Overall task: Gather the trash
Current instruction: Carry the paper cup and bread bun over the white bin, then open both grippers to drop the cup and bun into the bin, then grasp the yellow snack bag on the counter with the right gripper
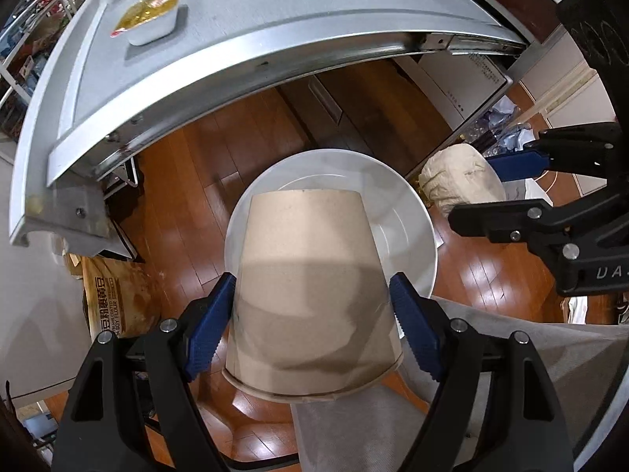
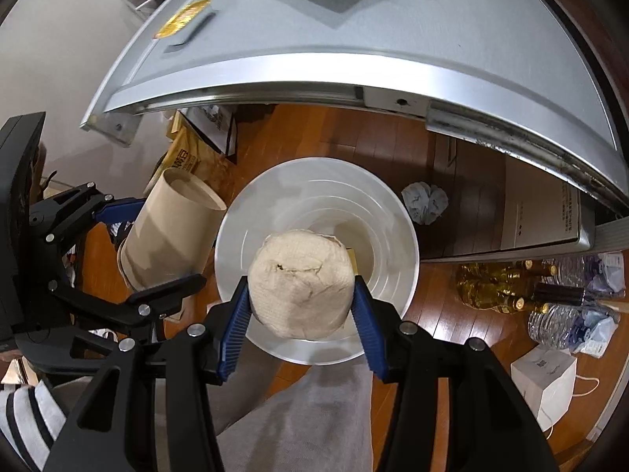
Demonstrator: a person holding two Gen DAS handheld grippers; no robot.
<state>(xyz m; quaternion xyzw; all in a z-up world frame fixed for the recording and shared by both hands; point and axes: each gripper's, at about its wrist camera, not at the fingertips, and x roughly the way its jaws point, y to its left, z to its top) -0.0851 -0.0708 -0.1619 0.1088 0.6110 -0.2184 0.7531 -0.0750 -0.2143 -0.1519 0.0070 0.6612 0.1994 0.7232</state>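
In the left wrist view our left gripper (image 1: 314,314) pinches a paper cup (image 1: 310,295) at lower centre, bottom end forward, over the white bin (image 1: 424,236). In the right wrist view our right gripper (image 2: 300,306) squeezes a paper wad (image 2: 300,289) above the same bin (image 2: 393,212). A grey table (image 2: 393,39) fills the top of both frames.

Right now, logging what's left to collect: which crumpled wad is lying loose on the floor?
The bluish-white wad right of the white bin; the beige one is in the right gripper.
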